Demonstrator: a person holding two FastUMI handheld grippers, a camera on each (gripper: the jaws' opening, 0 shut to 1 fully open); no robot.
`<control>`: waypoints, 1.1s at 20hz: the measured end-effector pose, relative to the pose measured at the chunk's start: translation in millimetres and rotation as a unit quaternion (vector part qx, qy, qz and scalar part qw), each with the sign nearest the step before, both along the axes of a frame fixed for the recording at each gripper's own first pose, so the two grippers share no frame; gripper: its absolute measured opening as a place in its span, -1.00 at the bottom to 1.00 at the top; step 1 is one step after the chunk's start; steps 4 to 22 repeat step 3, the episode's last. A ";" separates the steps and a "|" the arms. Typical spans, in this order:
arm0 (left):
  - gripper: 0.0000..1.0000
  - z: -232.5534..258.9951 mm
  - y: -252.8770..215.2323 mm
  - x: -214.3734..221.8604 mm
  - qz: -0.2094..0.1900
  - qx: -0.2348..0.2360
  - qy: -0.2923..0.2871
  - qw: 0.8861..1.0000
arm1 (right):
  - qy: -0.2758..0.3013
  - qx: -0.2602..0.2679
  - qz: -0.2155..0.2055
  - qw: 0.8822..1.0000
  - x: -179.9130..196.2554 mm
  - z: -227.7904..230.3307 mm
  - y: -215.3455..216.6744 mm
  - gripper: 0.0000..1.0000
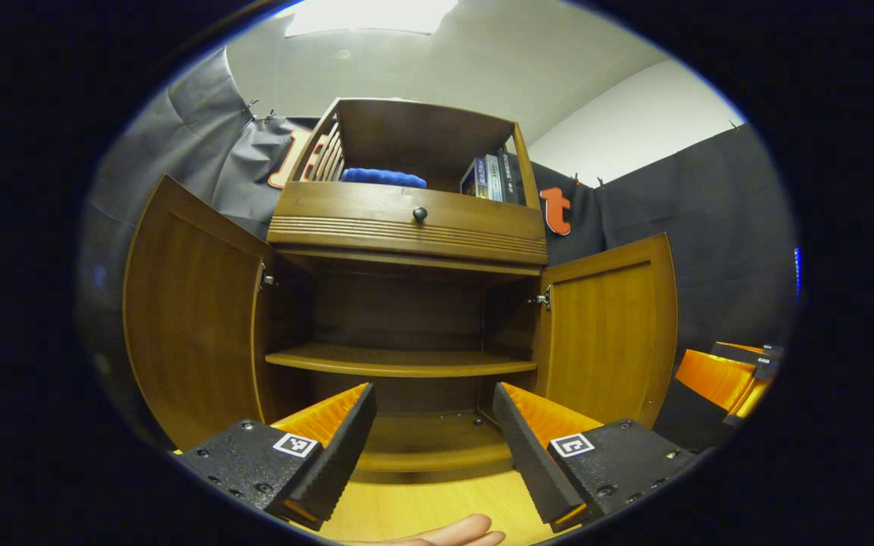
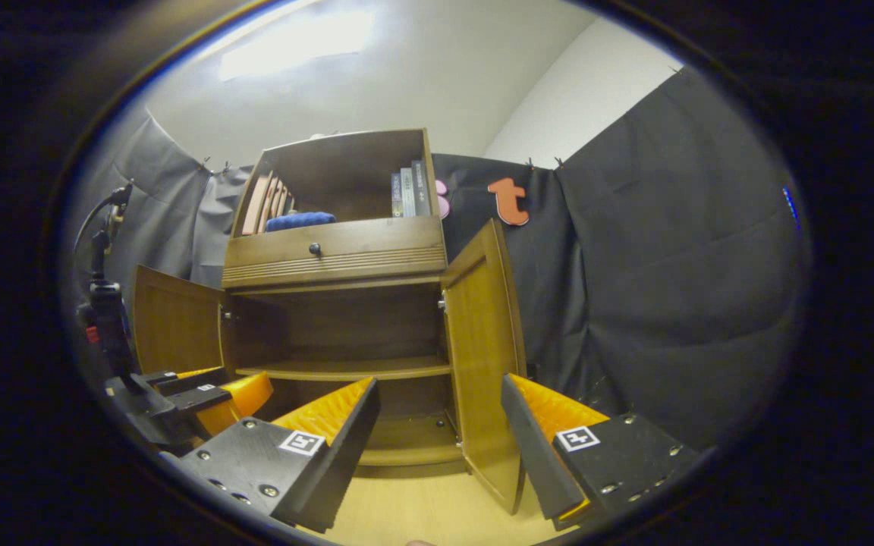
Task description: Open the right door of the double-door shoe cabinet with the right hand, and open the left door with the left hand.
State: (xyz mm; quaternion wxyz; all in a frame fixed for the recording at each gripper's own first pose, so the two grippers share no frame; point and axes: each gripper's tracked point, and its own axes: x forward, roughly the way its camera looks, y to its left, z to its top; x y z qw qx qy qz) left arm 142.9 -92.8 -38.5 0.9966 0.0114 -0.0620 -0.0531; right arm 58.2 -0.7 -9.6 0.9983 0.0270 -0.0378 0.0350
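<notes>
Doors [image 1: 194,303] swung open — both grippers [image 1: 433,447] empty, spread.

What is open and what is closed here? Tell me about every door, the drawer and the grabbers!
Left door: swung wide open.
Right door: swung wide open.
Drawer: closed.
Lower compartment: shelves bare.
Top shelf: holds books and a blue cloth.
Left gripper: jaws open, holding nothing.
Right gripper: jaws open, holding nothing.

Left door [image 1: 190,318] and right door [image 1: 611,334] flank the shelf [image 1: 399,362] (drawer [image 1: 407,220] above it).
</notes>
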 end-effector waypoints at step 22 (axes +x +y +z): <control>0.87 -3.0 -16.8 -1.3 -0.035 -0.001 0.003 0.999 | 0.011 0.002 -0.016 1.000 -2.8 -18.4 -1.3 0.90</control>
